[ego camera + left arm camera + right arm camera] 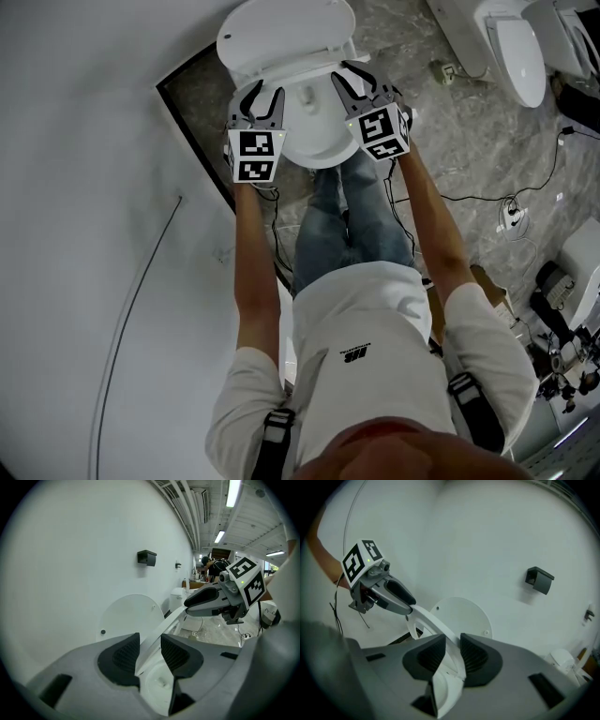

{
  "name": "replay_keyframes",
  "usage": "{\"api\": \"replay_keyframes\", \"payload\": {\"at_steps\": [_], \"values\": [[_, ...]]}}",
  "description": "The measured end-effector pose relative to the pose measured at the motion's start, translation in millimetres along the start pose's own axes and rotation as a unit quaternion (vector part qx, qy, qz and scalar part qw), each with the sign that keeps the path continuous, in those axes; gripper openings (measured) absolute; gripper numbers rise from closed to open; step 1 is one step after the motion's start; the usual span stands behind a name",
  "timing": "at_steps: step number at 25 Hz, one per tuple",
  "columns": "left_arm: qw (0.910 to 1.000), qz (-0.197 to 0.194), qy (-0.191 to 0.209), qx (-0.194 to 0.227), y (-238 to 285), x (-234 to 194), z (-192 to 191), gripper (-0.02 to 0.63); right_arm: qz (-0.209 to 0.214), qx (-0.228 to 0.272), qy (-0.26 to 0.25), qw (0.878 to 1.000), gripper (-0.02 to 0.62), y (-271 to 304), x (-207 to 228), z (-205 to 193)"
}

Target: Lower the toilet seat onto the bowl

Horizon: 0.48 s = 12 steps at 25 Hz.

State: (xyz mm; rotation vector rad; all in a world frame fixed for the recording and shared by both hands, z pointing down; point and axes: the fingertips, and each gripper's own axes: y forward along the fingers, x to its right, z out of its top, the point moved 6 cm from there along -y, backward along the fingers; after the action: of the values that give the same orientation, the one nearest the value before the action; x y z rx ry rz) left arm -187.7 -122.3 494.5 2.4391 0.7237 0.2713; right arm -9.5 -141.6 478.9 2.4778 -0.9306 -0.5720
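Both arms extend forward, nearly straight. The left gripper (264, 94) and right gripper (352, 77) angle downward, each clamped on the toilet seat (153, 637).

The toilet seat (161, 627) and the bowl (323, 155) were seen as smooth, glossy white. Beside the bowl, the floor (441, 141) was laid in polished grey veined stone. Ribbed matt black pads (123, 657) were set in the left gripper's (150, 644) matt grey plastic.
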Motion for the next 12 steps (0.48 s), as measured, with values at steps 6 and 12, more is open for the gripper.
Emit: {"api": "replay_keyframes", "payload": {"at_steps": [6, 12], "values": [[0.9999, -0.010, 0.010, -0.001, -9.0, 8.3, -5.9, 0.144, 0.001, -0.008, 0.001, 1.000, 0.103, -8.6, -11.0, -7.2], [0.9998, -0.016, 0.003, -0.010, -13.5, 20.1, -18.7, 0.146, 0.006, -0.018, 0.002, 1.000, 0.104, -17.4, -18.7, -15.4]]}}
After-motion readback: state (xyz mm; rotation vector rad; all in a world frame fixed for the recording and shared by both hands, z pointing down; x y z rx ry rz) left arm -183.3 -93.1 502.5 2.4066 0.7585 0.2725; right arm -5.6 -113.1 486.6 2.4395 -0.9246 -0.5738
